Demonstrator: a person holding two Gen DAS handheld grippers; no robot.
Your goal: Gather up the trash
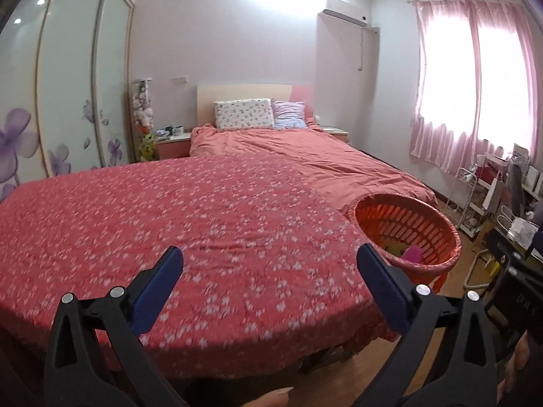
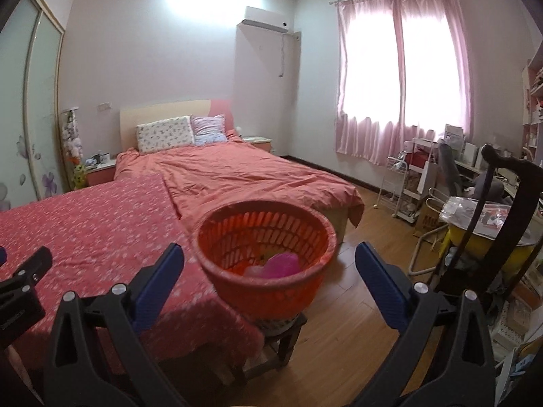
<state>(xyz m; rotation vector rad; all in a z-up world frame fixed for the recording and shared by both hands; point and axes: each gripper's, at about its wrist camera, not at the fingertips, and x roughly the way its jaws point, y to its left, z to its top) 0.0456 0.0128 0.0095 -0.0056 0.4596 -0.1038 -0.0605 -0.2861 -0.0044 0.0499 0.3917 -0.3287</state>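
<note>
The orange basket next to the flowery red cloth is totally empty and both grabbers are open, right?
Not quite. The orange basket isn't empty: the right wrist view shows something pink lying in its bottom. The rest is right: it stands beside the flowery red cloth, and the left gripper and right gripper are both open, holding nothing.

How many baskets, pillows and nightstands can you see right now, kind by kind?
Orange basket: 1
Pillows: 2, floral and striped
Nightstands: 2, left of bed and right of bed
Total: 5
</note>
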